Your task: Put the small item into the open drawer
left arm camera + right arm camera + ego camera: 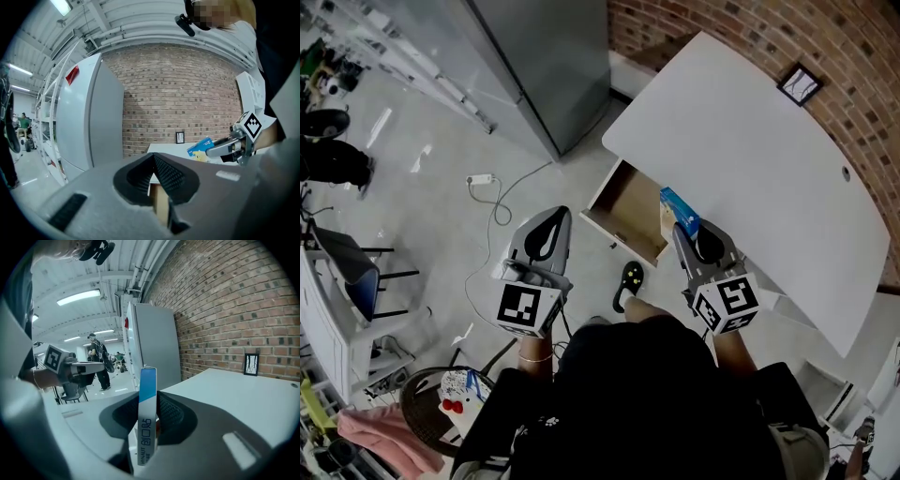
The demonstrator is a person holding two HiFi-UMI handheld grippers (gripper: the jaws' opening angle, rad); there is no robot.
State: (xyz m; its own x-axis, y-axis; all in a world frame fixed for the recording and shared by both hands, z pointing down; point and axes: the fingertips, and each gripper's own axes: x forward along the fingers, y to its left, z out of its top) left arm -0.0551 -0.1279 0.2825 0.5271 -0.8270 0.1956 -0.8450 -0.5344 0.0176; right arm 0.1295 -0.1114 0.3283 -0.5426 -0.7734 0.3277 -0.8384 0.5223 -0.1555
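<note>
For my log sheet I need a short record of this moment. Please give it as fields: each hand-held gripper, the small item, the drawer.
Left hand-held gripper: jaws together, nothing between them
Right hand-held gripper: closed on the small box
Small box: blue and white, thin, held upright on its edge
Drawer: open, under the white table
Box position: at the drawer's right edge in the head view, not yet released

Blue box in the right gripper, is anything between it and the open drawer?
Nothing visible. The blue box, clamped in the right gripper, sits at the edge of the open drawer, which looks bare inside.
</note>
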